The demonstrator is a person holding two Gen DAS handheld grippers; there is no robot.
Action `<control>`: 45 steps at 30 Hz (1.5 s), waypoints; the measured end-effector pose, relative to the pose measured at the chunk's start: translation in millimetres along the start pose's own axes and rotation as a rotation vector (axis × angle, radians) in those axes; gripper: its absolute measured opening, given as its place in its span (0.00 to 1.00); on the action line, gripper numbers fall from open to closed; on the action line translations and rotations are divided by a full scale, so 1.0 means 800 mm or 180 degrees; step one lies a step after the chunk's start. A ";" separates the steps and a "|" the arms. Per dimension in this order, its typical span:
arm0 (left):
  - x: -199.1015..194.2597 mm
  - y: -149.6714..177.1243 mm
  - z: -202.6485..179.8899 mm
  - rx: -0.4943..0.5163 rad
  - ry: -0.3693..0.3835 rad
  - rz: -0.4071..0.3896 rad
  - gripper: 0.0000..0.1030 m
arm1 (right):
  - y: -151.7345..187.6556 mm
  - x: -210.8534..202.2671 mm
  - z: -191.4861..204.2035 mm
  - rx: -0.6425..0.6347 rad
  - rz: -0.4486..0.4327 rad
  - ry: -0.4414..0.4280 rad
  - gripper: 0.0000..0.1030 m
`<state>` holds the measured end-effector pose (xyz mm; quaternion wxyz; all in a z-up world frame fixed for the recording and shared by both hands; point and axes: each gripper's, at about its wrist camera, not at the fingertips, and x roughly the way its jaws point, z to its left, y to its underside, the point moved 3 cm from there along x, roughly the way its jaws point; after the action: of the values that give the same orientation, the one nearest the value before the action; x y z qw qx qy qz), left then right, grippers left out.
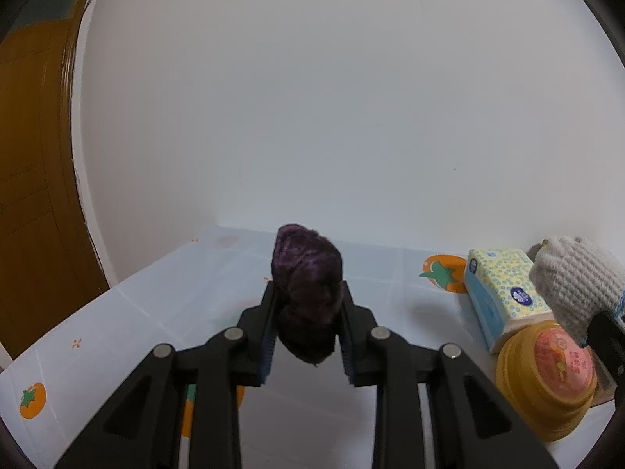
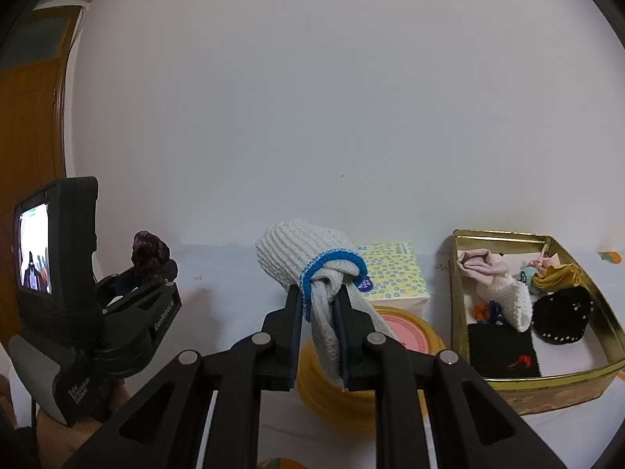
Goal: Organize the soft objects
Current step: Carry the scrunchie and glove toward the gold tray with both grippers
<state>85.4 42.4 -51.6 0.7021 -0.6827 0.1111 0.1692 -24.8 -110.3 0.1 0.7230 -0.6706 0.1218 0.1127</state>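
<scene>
My left gripper [image 1: 307, 293] is shut on a dark purple fuzzy bundle [image 1: 306, 273] and holds it above the table. It also shows at the left of the right wrist view [image 2: 156, 269] with the purple bundle [image 2: 150, 252]. My right gripper [image 2: 318, 301] is shut on a white knitted glove with a blue cuff [image 2: 312, 262], held above a yellow jar. That glove shows at the right edge of the left wrist view [image 1: 574, 277]. A gold tin box [image 2: 547, 385] at the right holds several soft items, among them a black cloth [image 2: 502, 349] and a pink cloth [image 2: 482, 264].
A tissue pack [image 1: 502, 293] stands near the wall, also seen in the right wrist view [image 2: 394, 273]. A yellow jar with a pink lid [image 1: 547, 379] stands in front of it and under my right gripper [image 2: 406, 336]. The tablecloth [image 1: 117, 332] is pale with orange fruit prints. A brown door [image 1: 31, 156] is at the left.
</scene>
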 end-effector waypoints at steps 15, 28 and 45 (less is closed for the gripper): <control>-0.024 0.012 -0.052 -0.0045 0.0384 0.0090 0.26 | 0.001 -0.043 -0.041 0.0025 -0.0039 0.0052 0.17; -0.035 0.007 -0.117 0.0060 0.0667 0.0063 0.26 | -0.003 -0.069 -0.093 0.0106 -0.0048 0.0194 0.17; -0.046 -0.012 -0.202 0.0151 0.1254 0.0045 0.26 | -0.022 -0.101 -0.156 0.0029 -0.0313 0.0594 0.17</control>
<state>67.6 -121.5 -35.8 0.6815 -0.6850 0.2551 0.0345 -98.8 -236.2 34.7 0.7162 -0.6801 0.1561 0.0136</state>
